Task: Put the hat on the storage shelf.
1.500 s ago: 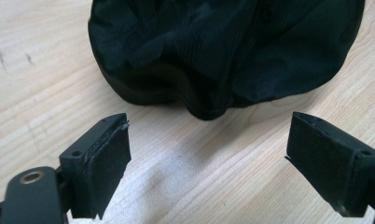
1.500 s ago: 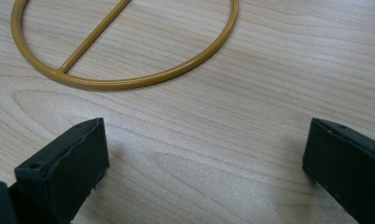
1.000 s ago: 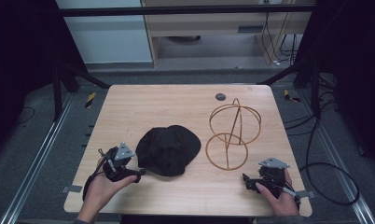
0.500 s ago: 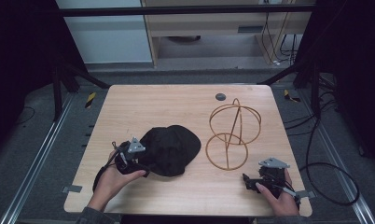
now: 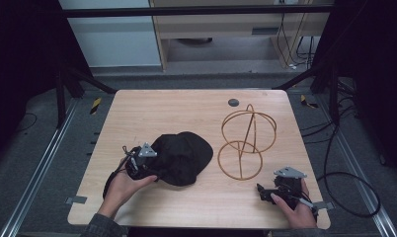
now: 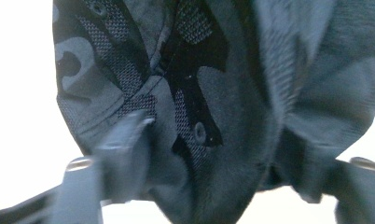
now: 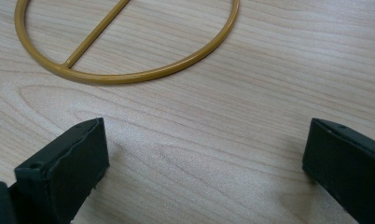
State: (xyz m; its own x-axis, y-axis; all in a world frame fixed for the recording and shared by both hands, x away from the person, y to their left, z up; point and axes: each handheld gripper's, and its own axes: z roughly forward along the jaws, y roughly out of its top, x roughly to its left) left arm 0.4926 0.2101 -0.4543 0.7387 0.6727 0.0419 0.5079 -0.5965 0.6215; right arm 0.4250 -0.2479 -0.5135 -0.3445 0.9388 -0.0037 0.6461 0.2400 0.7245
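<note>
A black cap lies on the wooden table, left of centre. My left gripper is pushed against the cap's left edge. In the left gripper view the camouflage-patterned cap bulges between the two spread, blurred jaws of the left gripper, which is open. A gold wire stand made of rings is upright to the right of the cap. My right gripper rests open near the front right corner, and in its own view the right gripper has bare wood between its jaws, just short of the stand's base ring.
A small dark disc is set into the table near its far edge. Dark frame posts flank the table, and cables trail on the floor at the right.
My left gripper has slid right across the table and now has the cap's edge between its jaws. The right gripper has stayed put.
</note>
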